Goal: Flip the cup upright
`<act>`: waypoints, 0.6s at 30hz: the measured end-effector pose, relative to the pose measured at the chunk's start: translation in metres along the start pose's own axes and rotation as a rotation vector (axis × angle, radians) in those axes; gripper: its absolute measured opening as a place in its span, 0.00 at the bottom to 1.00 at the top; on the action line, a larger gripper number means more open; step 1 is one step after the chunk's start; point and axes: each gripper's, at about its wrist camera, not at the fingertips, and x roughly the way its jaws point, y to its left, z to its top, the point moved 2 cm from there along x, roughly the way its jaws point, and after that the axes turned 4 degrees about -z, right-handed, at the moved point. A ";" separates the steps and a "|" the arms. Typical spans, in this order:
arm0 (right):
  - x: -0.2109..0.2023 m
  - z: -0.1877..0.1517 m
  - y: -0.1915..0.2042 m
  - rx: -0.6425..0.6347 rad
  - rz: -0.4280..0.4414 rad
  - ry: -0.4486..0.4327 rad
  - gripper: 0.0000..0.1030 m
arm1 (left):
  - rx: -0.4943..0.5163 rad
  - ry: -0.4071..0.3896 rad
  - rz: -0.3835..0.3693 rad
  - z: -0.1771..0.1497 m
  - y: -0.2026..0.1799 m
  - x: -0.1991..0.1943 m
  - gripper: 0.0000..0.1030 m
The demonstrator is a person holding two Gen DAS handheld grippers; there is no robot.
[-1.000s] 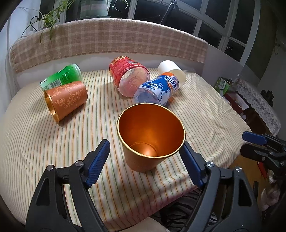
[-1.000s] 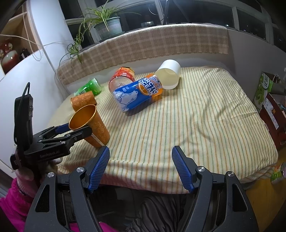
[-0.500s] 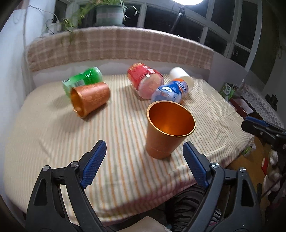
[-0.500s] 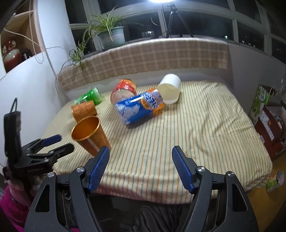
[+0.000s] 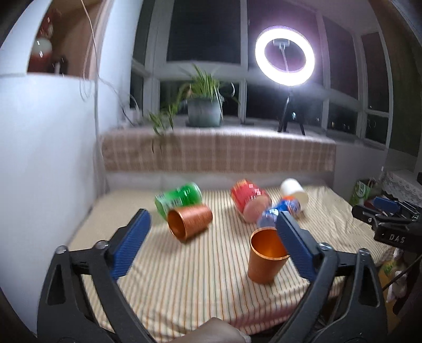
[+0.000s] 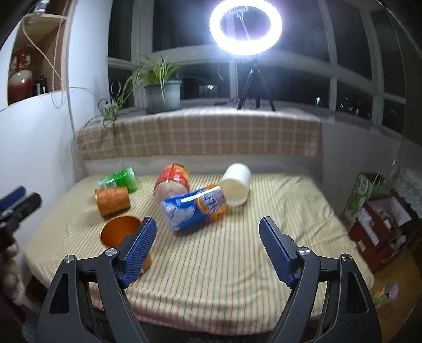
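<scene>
A plain orange metal cup (image 5: 265,257) stands upright near the front edge of the striped table; it also shows in the right wrist view (image 6: 120,232), partly behind a finger. A patterned copper cup (image 5: 190,222) lies on its side further back, also in the right wrist view (image 6: 113,201). My left gripper (image 5: 212,244) is open and empty, pulled back above the table front. My right gripper (image 6: 207,250) is open and empty over the front edge. Each gripper appears at the edge of the other's view.
A green can (image 5: 179,199), a red can (image 5: 249,201), a blue-orange can (image 6: 193,207) and a white cup (image 6: 236,184) lie on their sides at the back. A checked ledge (image 6: 197,134), potted plant (image 6: 161,92) and ring light (image 6: 245,25) stand behind. Boxes (image 6: 374,224) sit at right.
Both grippers have drawn back and tilted up from the table. The upright orange cup stands free, farther from my left gripper than before.
</scene>
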 end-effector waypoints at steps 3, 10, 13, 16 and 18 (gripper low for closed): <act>-0.007 0.002 0.001 -0.011 -0.045 -0.053 0.80 | 0.004 -0.048 0.017 0.004 -0.003 -0.012 1.00; -0.020 0.009 0.000 0.004 -0.097 -0.130 0.86 | 0.006 -0.068 0.037 0.005 -0.006 -0.022 1.00; -0.022 0.010 0.000 0.006 -0.111 -0.146 0.87 | 0.008 -0.059 0.040 0.005 -0.007 -0.023 1.00; -0.024 0.010 -0.001 0.012 -0.105 -0.142 0.87 | 0.011 -0.057 0.045 0.005 -0.008 -0.024 1.00; -0.024 0.009 -0.001 0.017 -0.104 -0.141 0.87 | 0.011 -0.061 0.045 0.005 -0.008 -0.025 1.00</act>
